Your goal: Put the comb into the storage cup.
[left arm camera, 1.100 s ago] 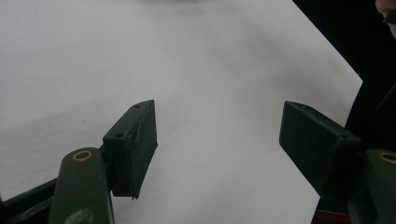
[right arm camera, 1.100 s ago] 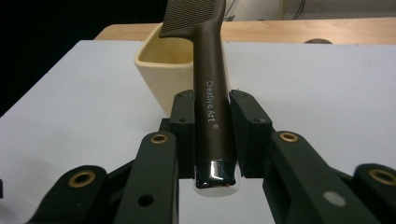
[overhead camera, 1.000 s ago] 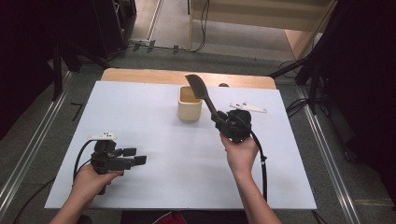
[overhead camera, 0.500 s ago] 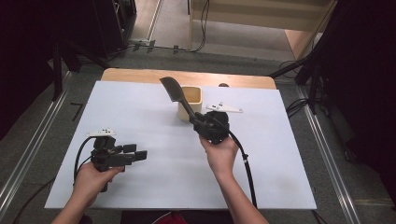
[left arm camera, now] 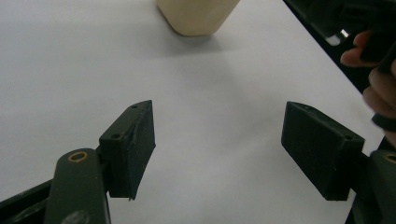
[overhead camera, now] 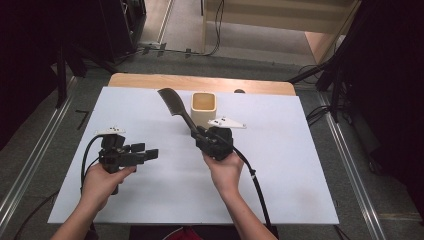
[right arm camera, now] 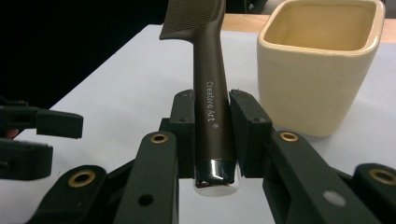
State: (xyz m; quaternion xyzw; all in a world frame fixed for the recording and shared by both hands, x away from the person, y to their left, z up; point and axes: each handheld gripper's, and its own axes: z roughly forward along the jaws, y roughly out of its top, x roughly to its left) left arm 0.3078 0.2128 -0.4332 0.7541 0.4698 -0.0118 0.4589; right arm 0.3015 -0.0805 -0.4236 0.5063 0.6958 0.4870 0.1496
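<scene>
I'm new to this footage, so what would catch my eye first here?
The dark comb, clamped by its handle in the right gripper and slanting up over mid-table. Just beyond it stands a cream square cup, open and upright. The left gripper hovers with jaws wide apart over the bare white table.
</scene>
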